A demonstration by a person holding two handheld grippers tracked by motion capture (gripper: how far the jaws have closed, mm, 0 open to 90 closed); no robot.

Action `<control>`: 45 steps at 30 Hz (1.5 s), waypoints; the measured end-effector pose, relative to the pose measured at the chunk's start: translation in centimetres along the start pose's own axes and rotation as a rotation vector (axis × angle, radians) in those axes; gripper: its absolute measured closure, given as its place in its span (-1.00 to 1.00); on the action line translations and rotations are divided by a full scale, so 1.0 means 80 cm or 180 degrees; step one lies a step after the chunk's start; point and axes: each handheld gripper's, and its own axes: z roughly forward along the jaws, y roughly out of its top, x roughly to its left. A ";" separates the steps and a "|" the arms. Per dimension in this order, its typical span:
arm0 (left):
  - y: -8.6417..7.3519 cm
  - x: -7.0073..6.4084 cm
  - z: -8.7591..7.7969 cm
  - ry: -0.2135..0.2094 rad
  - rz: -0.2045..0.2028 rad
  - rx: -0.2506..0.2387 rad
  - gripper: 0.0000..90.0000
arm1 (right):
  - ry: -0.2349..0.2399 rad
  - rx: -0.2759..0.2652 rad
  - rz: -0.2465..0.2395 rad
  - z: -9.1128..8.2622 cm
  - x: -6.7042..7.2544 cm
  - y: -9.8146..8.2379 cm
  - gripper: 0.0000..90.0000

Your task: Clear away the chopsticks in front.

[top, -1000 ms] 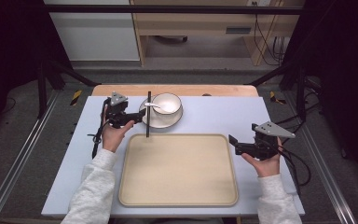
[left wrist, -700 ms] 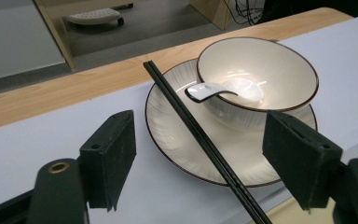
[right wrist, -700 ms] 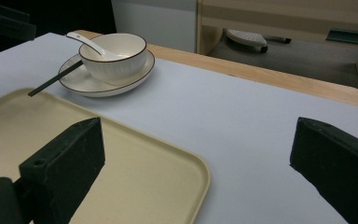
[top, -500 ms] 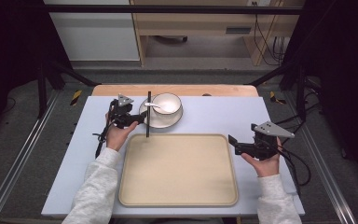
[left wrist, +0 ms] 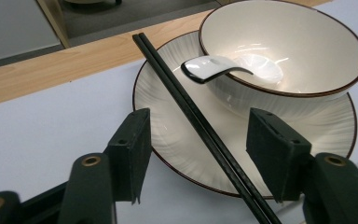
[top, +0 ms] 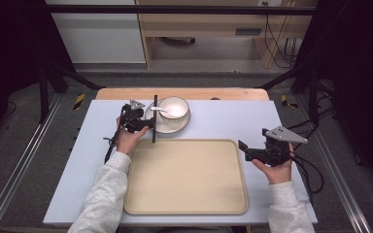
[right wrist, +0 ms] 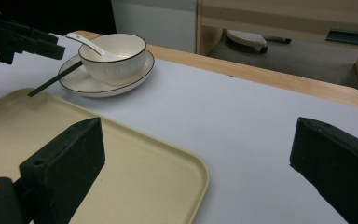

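The left gripper [left wrist: 193,151] has its fingers [left wrist: 131,149] spread wide, gripping nothing. A pair of black chopsticks [left wrist: 200,128] runs between them, nearer the right-hand finger and touching neither; the sticks lie across the near rim of a ribbed white plate [left wrist: 168,126] with a dark edge, and their far end reaches past its back edge. Just beyond the fingers, a white bowl [left wrist: 298,60] stands on that plate, with a white spoon [left wrist: 209,67] resting in it, its handle poking over the rim towards the chopsticks. In the high view this left gripper [top: 148,125] sits just left of the plate [top: 161,127].

The right gripper [right wrist: 193,154] also has its fingers [right wrist: 74,154] spread wide and empty, above the pale blue counter [right wrist: 261,126]. The corner of a beige tray [right wrist: 135,172] lies under and beside the left-hand finger. Well beyond the fingers, to the left, stand the bowl [right wrist: 114,58] and plate [right wrist: 100,84]. From above, this right gripper [top: 245,150] hangs just off the tray [top: 184,179]'s right edge.
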 end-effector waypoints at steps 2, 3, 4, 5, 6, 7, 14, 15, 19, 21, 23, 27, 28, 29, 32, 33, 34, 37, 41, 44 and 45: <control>-0.002 0.001 0.005 0.0015 -0.0009 0.0025 -0.03 | 0.0005 0.0002 0.0006 0.000 0.000 0.000 -0.92; -0.003 0.002 0.006 0.0004 -0.0006 0.0044 0.00 | 0.0004 0.0006 0.0001 0.001 0.000 0.000 -0.92; -0.004 0.002 0.008 -0.0001 -0.0005 0.0057 0.04 | 0.0007 0.0012 -0.0018 0.001 0.000 0.000 -0.92; -0.005 0.002 0.010 0.0006 0.0006 0.0081 0.07 | 0.0007 0.0016 -0.0003 0.002 0.001 -0.001 -0.92; -0.006 0.001 0.012 -0.0001 0.0008 0.0104 0.09 | 0.0007 0.0023 -0.0009 0.002 0.001 -0.001 -0.92; -0.007 0.001 0.014 -0.0004 0.0008 0.0125 0.10 | 0.0011 0.0025 -0.0009 0.002 0.001 -0.001 -0.92; -0.010 -0.006 0.021 -0.0012 0.0037 0.0180 0.24 | 0.0024 0.0017 0.0011 0.002 0.002 -0.001 -0.92; -0.010 -0.006 0.021 -0.0017 0.0027 0.0175 0.25 | 0.0026 0.0015 0.0010 0.002 0.001 -0.001 -0.92; -0.010 -0.004 0.021 -0.0033 -0.0016 0.0184 0.35 | 0.0020 0.0022 -0.0010 0.002 0.001 -0.001 -0.92; -0.011 -0.003 0.021 -0.0055 -0.0034 0.0184 0.41 | 0.0025 0.0025 -0.0017 0.002 0.001 -0.001 -0.92; -0.011 -0.004 0.022 -0.0055 -0.0040 0.0194 0.44 | 0.0028 0.0026 -0.0017 0.002 0.001 -0.001 -0.92; -0.014 -0.008 0.026 -0.0052 -0.0032 0.0275 0.53 | 0.0021 0.0028 -0.0004 0.002 0.001 -0.001 -0.92; -0.014 -0.008 0.026 -0.0067 -0.0032 0.0273 0.56 | 0.0029 0.0018 0.0015 0.001 0.002 -0.001 -0.92; -0.014 -0.009 0.026 -0.0077 -0.0027 0.0271 0.61 | 0.0027 0.0018 0.0002 0.001 0.001 -0.001 -0.92; -0.014 -0.010 0.027 -0.0061 -0.0011 0.0284 0.70 | 0.0028 0.0016 -0.0006 0.001 0.001 0.000 -0.92; -0.014 -0.010 0.027 -0.0059 -0.0008 0.0288 0.70 | 0.0028 0.0014 -0.0012 0.001 0.000 0.000 -0.92; -0.014 -0.010 0.027 -0.0060 -0.0015 0.0285 0.71 | 0.0026 0.0010 -0.0011 0.001 0.000 0.000 -0.92; -0.014 -0.009 0.026 -0.0031 -0.0016 0.0288 0.76 | 0.0027 0.0009 -0.0001 0.000 0.001 0.000 -0.91; -0.014 -0.009 0.026 -0.0012 -0.0029 0.0295 0.79 | 0.0029 0.0009 -0.0006 0.000 0.001 0.000 -0.91; -0.012 -0.008 0.023 0.0009 -0.0008 0.0279 0.68 | 0.0025 0.0007 0.0004 0.000 0.001 0.000 -0.92; -0.010 -0.007 0.021 0.0019 -0.0001 0.0246 0.64 | 0.0024 0.0002 -0.0001 0.000 0.000 0.000 -0.91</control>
